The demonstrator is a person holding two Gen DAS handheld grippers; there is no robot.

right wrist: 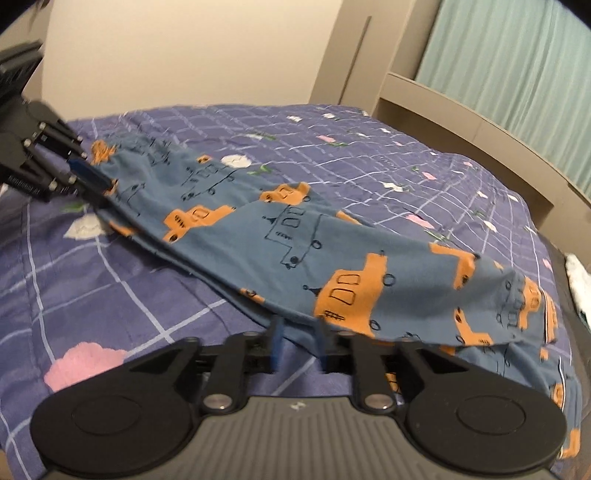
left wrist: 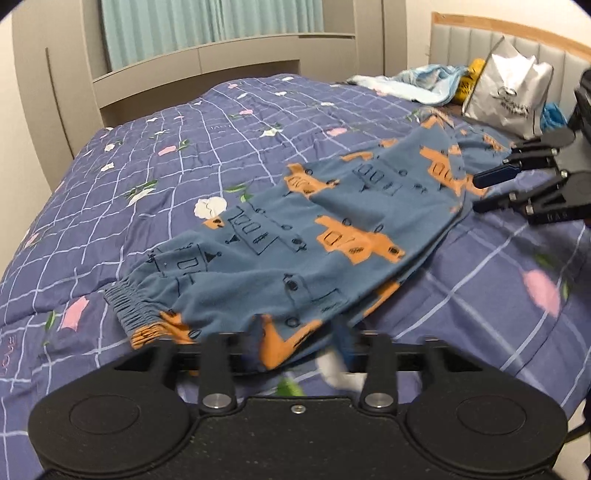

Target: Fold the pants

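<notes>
Pants (left wrist: 314,229) lie on the bed (left wrist: 155,155); left gripper (left wrist: 295,354) and right gripper (right wrist: 299,343) both spread, cloth between unpressed.

The grey bag (left wrist: 508,94) bears print too blurred to read.

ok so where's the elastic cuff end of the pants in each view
Left wrist view: the gathered cuff sits lower left, on the bedspread, left of the left gripper.
Right wrist view: that cuff cannot be picked out; the pants run across the middle.
Shared landmark: the teal curtain, top centre there, top right here.
</notes>
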